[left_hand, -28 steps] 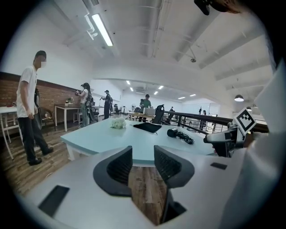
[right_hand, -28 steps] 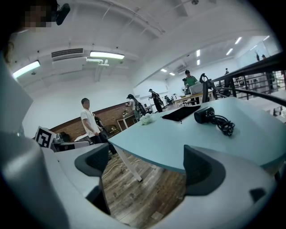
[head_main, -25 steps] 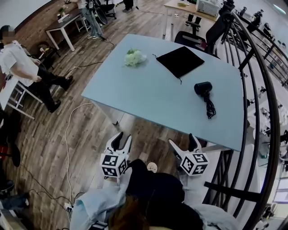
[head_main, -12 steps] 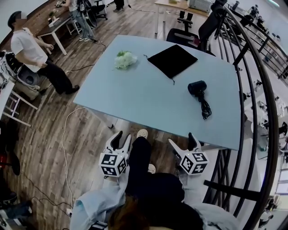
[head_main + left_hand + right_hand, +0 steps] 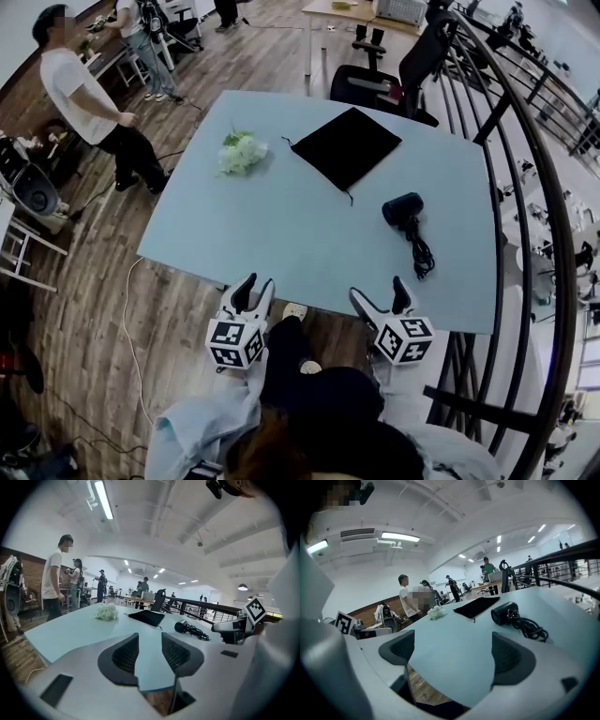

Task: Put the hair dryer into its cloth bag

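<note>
While nothing is held, both tools hover at the near edge:
Cloth bag (image 5: 345, 145): flat at the far side, seemingly laid ready for loading.
Hair dryer (image 5: 403, 208): on its side, apart from the bag, cord (image 5: 418, 251) trailing nearward.
Right gripper (image 5: 379, 292): jaws wide apart, empty, facing it.
Left gripper (image 5: 251, 286): jaws partly apart, empty, short of the tabletop (image 5: 281, 225).

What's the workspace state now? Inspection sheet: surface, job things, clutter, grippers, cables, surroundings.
Surface: light blue table, mostly bare.
Job's things: hair dryer lying at the right; black cloth bag flat beyond it, apart.
Clutter: white flowers at far left.
Grippers: left gripper and right gripper by the near edge, jaws apart, nothing between.
Cables: dryer cord bunched beside the dryer.
Surroundings: railing on the right, office chair behind, person standing left.
</note>
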The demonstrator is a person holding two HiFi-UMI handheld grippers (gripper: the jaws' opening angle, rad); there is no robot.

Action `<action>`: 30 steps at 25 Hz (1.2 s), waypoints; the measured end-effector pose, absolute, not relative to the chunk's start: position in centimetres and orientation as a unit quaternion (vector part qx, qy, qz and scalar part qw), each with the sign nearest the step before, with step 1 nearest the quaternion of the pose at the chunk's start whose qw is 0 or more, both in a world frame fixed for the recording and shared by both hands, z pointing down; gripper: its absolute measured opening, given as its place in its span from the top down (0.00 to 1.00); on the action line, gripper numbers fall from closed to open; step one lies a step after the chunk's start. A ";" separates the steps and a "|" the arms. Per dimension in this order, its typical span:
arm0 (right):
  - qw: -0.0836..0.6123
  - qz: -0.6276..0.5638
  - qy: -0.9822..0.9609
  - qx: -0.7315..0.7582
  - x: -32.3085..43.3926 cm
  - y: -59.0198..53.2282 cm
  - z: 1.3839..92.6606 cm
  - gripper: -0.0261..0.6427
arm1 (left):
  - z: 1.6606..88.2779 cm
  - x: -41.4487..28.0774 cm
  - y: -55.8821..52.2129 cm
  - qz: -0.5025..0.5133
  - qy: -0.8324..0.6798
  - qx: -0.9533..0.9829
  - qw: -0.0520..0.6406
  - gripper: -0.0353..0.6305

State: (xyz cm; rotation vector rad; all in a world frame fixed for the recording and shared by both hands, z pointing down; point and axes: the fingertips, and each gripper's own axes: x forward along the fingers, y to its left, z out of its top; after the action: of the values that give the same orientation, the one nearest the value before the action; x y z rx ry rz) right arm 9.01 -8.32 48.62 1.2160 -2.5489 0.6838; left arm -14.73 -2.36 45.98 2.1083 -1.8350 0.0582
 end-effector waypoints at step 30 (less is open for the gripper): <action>0.282 0.164 -0.772 0.545 16.9 -24.2 51.6 0.17 | 49.2 -11.7 -23.9 0.072 -0.437 0.869 0.220 0.73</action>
State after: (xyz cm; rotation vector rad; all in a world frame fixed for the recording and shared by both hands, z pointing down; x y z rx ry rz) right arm 16.93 -24.15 51.61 1.4600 -2.0687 0.4401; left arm -11.66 -23.87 49.16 2.4048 -1.2085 0.2000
